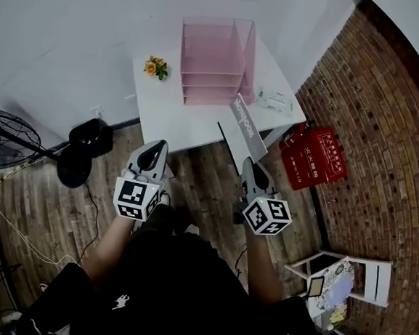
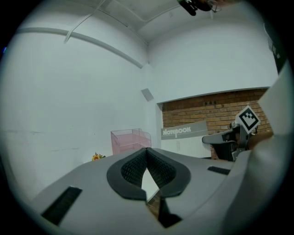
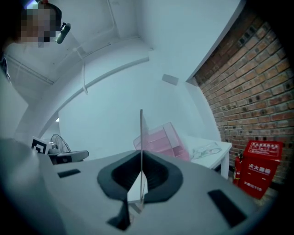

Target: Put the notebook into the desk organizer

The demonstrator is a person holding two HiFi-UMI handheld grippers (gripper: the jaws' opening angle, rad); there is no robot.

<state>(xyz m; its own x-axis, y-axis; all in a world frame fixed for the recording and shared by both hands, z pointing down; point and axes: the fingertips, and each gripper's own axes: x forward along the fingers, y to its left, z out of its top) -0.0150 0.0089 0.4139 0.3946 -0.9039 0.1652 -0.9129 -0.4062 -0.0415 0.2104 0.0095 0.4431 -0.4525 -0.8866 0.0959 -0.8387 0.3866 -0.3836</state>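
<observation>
Notebook [image 1: 244, 124] was clamped edge-on in right hand-held gripper [image 1: 248, 161], tilted in the air over the front edge of the white desk [image 1: 163, 115], near the pink desk organizer [image 1: 213, 61]. Left hand-held gripper [image 1: 155, 146] was clenched with nothing between its jaws.

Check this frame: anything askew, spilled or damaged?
Nothing stands out. The right gripper holds the notebook edge-on in the air, short of the pink organizer, which stands upright on the white table. Nothing spilled or damaged.
</observation>
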